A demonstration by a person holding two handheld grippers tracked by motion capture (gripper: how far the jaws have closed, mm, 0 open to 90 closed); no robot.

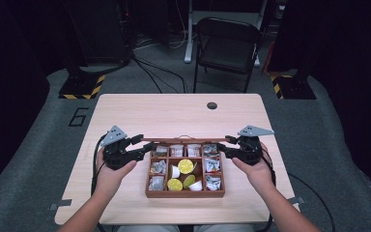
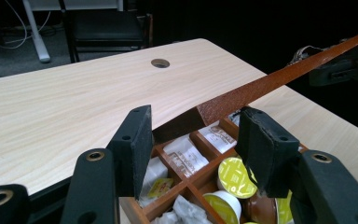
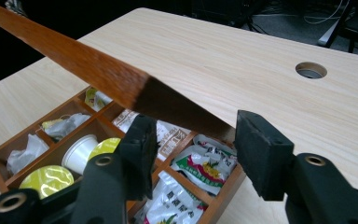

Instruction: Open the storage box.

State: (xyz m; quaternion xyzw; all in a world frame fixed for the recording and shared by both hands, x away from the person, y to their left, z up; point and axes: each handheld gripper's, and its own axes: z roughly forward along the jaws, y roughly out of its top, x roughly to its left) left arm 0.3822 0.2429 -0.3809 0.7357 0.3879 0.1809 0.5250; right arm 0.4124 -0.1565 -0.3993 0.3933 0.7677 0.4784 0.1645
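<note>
A brown wooden compartment box (image 1: 183,195) sits on the table between my hands. Its lid (image 1: 188,140) is raised at the back and shows as a thin brown strip. My left gripper (image 1: 147,145) is at the lid's left end. In the left gripper view the lid (image 2: 270,84) runs away to the upper right, its near end between the open jaws of that gripper (image 2: 196,114), clear of the right pad. My right gripper (image 1: 223,145) is at the lid's other end. There the lid (image 3: 74,56) ends above the gap of its jaws (image 3: 196,119), whose pads look bare.
The box holds yellow-topped capsules (image 1: 186,166), white cups (image 3: 79,151) and several sachets (image 1: 158,166). The light wooden table (image 1: 174,113) has a cable hole (image 1: 212,105) near its far edge. A black chair (image 1: 227,43) stands beyond it.
</note>
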